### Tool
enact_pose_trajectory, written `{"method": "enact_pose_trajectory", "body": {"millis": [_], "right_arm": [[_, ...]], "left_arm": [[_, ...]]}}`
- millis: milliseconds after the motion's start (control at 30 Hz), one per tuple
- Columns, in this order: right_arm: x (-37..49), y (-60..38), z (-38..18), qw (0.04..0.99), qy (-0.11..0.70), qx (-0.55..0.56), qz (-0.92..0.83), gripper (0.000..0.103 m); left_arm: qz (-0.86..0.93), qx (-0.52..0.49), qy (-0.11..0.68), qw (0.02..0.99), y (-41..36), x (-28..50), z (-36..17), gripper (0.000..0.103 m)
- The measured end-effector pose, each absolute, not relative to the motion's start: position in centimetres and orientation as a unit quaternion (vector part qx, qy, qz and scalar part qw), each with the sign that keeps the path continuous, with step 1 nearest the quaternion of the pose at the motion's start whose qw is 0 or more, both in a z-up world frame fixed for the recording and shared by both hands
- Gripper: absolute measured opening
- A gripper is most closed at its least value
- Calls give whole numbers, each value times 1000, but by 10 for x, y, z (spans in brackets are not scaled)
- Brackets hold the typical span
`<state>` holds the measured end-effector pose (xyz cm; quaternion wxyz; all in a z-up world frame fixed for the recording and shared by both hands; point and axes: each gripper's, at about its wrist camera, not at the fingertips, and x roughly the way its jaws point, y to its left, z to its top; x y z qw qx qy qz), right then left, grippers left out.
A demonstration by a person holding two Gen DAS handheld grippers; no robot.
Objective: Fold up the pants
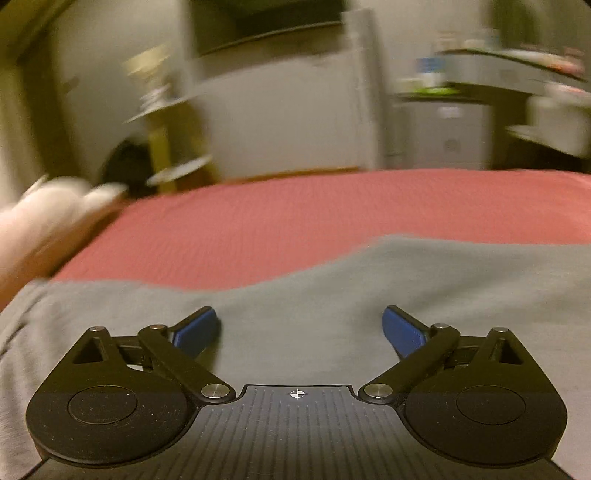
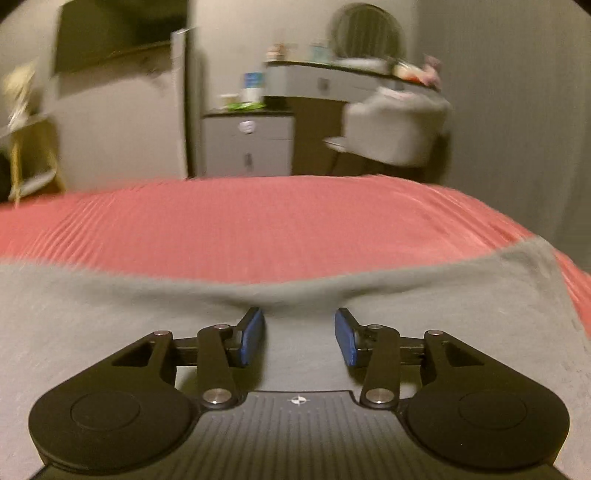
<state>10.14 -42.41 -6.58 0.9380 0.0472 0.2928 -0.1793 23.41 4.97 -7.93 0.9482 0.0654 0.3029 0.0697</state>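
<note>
Grey pants (image 1: 332, 295) lie flat on a red bedspread (image 1: 295, 221). In the left wrist view my left gripper (image 1: 300, 328) is wide open just above the grey cloth, its blue pads (image 1: 195, 326) holding nothing. In the right wrist view the same pants (image 2: 110, 314) fill the foreground on the bedspread (image 2: 277, 229). My right gripper (image 2: 300, 336) is open with a narrower gap, low over the cloth near its far edge, and holds nothing. Both views are motion blurred.
Beyond the bed stand a white cabinet (image 2: 247, 144), a dressing table with a round mirror (image 2: 365, 33), a grey chair (image 2: 395, 125) and a yellow shelf (image 1: 162, 122). A pale pillow-like shape (image 1: 44, 218) lies at the bed's left edge.
</note>
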Motion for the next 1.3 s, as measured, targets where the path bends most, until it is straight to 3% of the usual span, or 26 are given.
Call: {"method": "enact_pose_trajectory", "body": {"millis": [67, 100, 133, 167, 200, 300, 367, 500, 767, 800, 833, 900, 1300], "right_arm": [[98, -457, -62, 922, 298, 23, -244, 51], [96, -471, -64, 909, 305, 12, -283, 66], [93, -489, -66, 897, 311, 20, -313, 71], [85, -509, -64, 887, 312, 47, -337, 70], [78, -520, -60, 882, 310, 64, -350, 66], [61, -511, -38, 858, 310, 46, -406, 64], [32, -488, -29, 896, 279, 113, -326, 63], [7, -390, -45, 922, 324, 129, -166, 58], [-6, -277, -55, 946, 323, -8, -25, 58], [-9, -276, -63, 945, 325, -27, -22, 61], [-8, -273, -64, 944, 326, -42, -28, 70], [-5, -292, -65, 942, 329, -25, -55, 74], [-41, -395, -69, 898, 342, 33, -275, 85]], "left_arm": [[135, 10, 329, 935, 93, 247, -82, 101], [159, -6, 331, 930, 110, 247, -80, 98], [182, 0, 325, 928, 121, 246, -76, 91], [201, 25, 320, 926, 124, 245, -71, 89], [209, 54, 322, 922, 125, 242, -66, 80], [143, 38, 320, 936, 117, 213, -51, 95], [75, -12, 324, 943, 99, 194, -50, 95], [-50, -58, 384, 920, 38, 165, -64, 95], [-116, 109, 340, 927, -67, 119, -84, 98], [-114, 109, 340, 927, -64, 117, -85, 98], [-111, 87, 349, 927, -56, 119, -85, 98], [-82, 43, 360, 928, -35, 129, -84, 98], [126, -79, 355, 923, 56, 135, -80, 97]]}}
